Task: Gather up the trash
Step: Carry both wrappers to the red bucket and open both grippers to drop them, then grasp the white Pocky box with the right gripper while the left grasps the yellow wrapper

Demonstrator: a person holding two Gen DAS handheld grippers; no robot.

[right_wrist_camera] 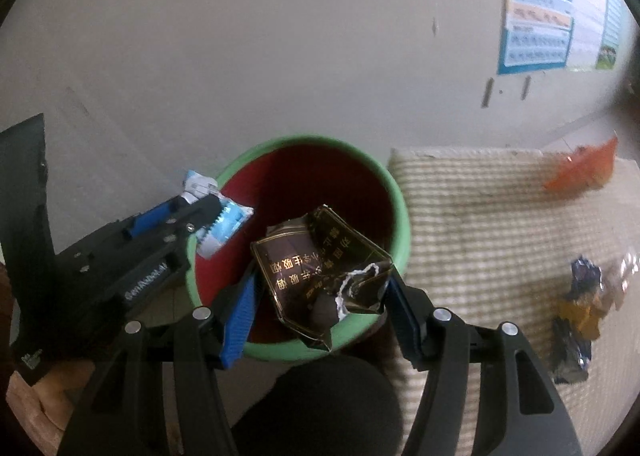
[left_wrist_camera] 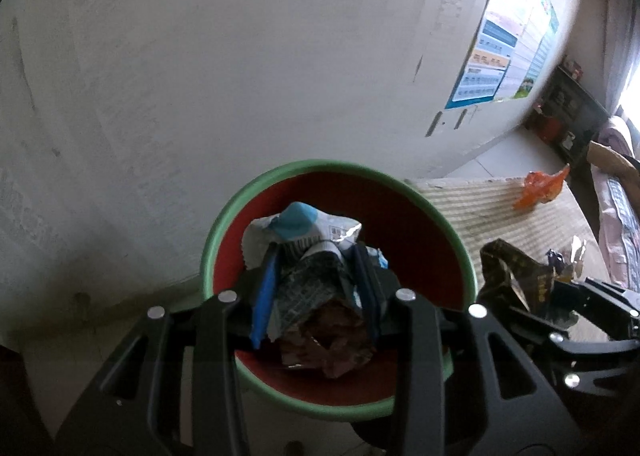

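The left gripper (left_wrist_camera: 316,284) was clamped on a crumpled white-and-blue wrapper (left_wrist_camera: 304,228) over the open bin (left_wrist_camera: 248,192). The right gripper (right_wrist_camera: 320,312) pinched a dark brown packet (right_wrist_camera: 320,272) above the bin's near rim. An orange wrapper (right_wrist_camera: 584,172) lay at the mat's (right_wrist_camera: 480,216) far edge.

A scuffed white wall (left_wrist_camera: 240,56) is filling the background, daylight is glaring off a chart poster (left_wrist_camera: 508,40), and a dark shelf unit (left_wrist_camera: 568,104) is standing beyond the pale floor (left_wrist_camera: 508,148).
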